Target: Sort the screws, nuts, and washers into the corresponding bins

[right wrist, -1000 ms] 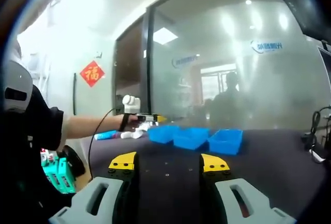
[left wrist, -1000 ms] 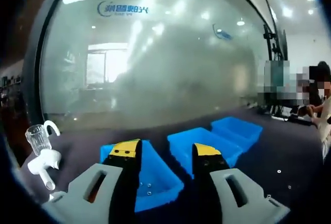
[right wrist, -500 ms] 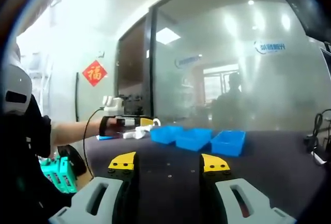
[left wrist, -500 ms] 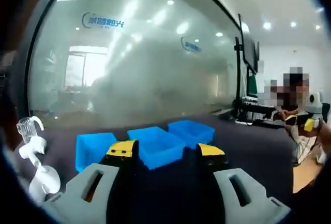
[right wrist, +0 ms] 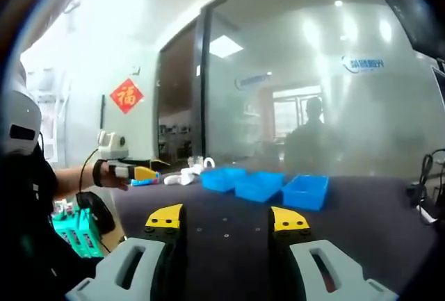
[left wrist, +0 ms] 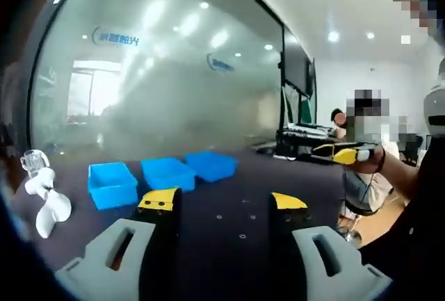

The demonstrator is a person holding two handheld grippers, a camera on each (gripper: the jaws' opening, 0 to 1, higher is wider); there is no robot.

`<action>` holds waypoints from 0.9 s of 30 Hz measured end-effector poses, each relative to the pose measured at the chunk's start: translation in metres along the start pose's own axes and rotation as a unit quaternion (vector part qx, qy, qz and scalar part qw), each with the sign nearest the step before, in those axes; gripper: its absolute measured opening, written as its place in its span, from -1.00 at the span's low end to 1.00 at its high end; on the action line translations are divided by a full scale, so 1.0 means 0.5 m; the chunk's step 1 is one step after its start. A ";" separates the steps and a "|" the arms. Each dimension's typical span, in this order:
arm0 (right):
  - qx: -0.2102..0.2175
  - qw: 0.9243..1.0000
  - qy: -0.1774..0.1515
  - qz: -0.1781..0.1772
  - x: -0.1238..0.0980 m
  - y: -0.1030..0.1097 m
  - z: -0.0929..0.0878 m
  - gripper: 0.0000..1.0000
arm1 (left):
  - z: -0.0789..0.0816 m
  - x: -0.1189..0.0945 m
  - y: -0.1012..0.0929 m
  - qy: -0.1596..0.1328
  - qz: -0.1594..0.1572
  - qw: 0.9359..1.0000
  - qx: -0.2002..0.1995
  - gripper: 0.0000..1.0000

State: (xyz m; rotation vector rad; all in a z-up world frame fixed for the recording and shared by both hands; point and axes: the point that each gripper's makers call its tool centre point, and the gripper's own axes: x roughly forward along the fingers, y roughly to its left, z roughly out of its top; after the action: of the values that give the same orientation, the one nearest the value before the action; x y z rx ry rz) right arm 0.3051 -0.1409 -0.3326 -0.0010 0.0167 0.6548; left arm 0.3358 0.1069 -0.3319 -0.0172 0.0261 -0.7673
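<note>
Three blue bins [left wrist: 111,183] [left wrist: 167,172] [left wrist: 212,164] stand in a row on the dark table, left of centre in the left gripper view. Small metal parts [left wrist: 243,236] lie scattered on the cloth ahead of my left gripper [left wrist: 222,204], which is open and holds nothing. My right gripper [left wrist: 344,153] shows at the right, in a person's hand, above the table edge. In the right gripper view the bins [right wrist: 257,184] sit mid-table, beyond my open, unloaded right gripper [right wrist: 227,217]. Tiny parts [right wrist: 226,235] dot the cloth. My left gripper [right wrist: 132,171] hovers far left, off the table's end.
A glass and white plastic pieces [left wrist: 42,200] lie at the table's left end, also white pieces [right wrist: 184,174] beside the bins. A frosted glass wall backs the table. Cables [right wrist: 427,200] lie at the right. A green box [right wrist: 69,235] sits low at left.
The left gripper has drawn back from the bins and off toward the table's end, its view swinging right. The right gripper has held still.
</note>
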 end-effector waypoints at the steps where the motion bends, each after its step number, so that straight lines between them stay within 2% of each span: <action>1: 0.000 1.000 0.000 0.000 0.001 0.001 0.001 -0.15 | 0.001 -0.009 -0.001 -0.001 0.000 1.000 0.002 -0.01; 6: -0.001 1.000 -0.001 0.002 0.003 0.002 0.004 -0.15 | 0.000 -0.046 -0.006 -0.005 -0.002 1.000 0.005 -0.01; 8: -0.001 1.000 0.000 0.001 0.004 0.001 0.003 -0.15 | -0.006 -0.058 -0.002 0.001 0.005 1.000 0.019 -0.01; 11: -0.001 1.000 0.001 0.000 0.006 -0.001 0.002 -0.15 | -0.016 -0.075 -0.001 0.008 0.007 1.000 0.018 -0.01; 18: 0.000 1.000 0.008 0.003 0.011 -0.005 0.000 -0.15 | -0.038 -0.096 -0.006 0.020 0.009 1.000 0.016 -0.01; 23: -0.010 0.999 0.029 0.017 0.016 -0.008 -0.002 -0.14 | -0.044 -0.107 -0.002 0.020 0.016 1.000 0.012 -0.01; 27: -0.032 0.997 0.062 0.033 0.019 -0.010 -0.010 -0.14 | -0.049 -0.116 0.005 0.022 0.021 0.999 0.011 -0.02</action>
State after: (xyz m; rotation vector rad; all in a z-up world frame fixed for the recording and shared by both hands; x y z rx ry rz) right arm 0.3155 -0.1392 -0.3376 -0.1027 0.1152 0.7213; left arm 0.2951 0.1490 -0.3556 0.0210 0.0607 -0.7250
